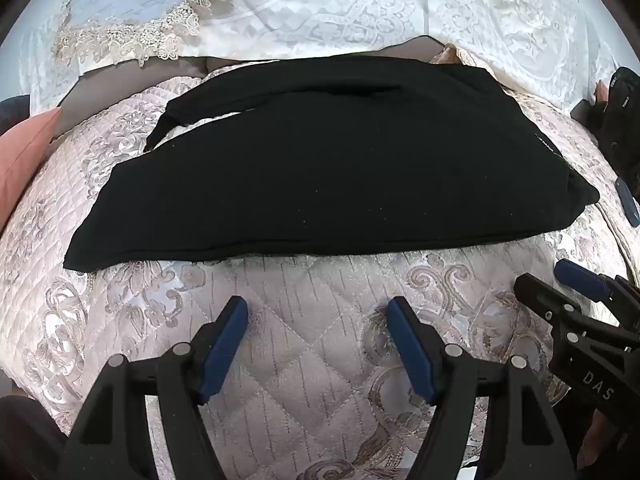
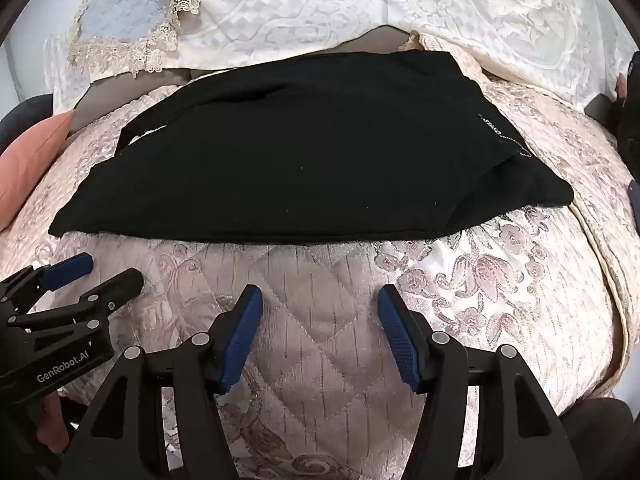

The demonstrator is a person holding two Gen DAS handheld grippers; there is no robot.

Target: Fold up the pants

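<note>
Pants [image 1: 320,160] lie flat on the quilt [image 1: 304,360] just ahead of both grippers, black, seemingly folded once lengthwise, waist end to the right, leg ends to the left. Left gripper [image 1: 316,344] and right gripper [image 2: 320,332] hover side by side over bare quilt short of the near edge, jaws spread wide and holding nothing. A sound next fold probably means pinching both layers at the left leg hems, lifting low and carrying them across to the waist, edges matched. One far leg [image 1: 168,120] strays leftward and may want straightening first. Beyond lie lace-edged pillows [image 1: 360,4]; a pink cushion [image 1: 24,152] sits far left, dark gear [image 1: 620,128] far right; none blocks the fold.
</note>
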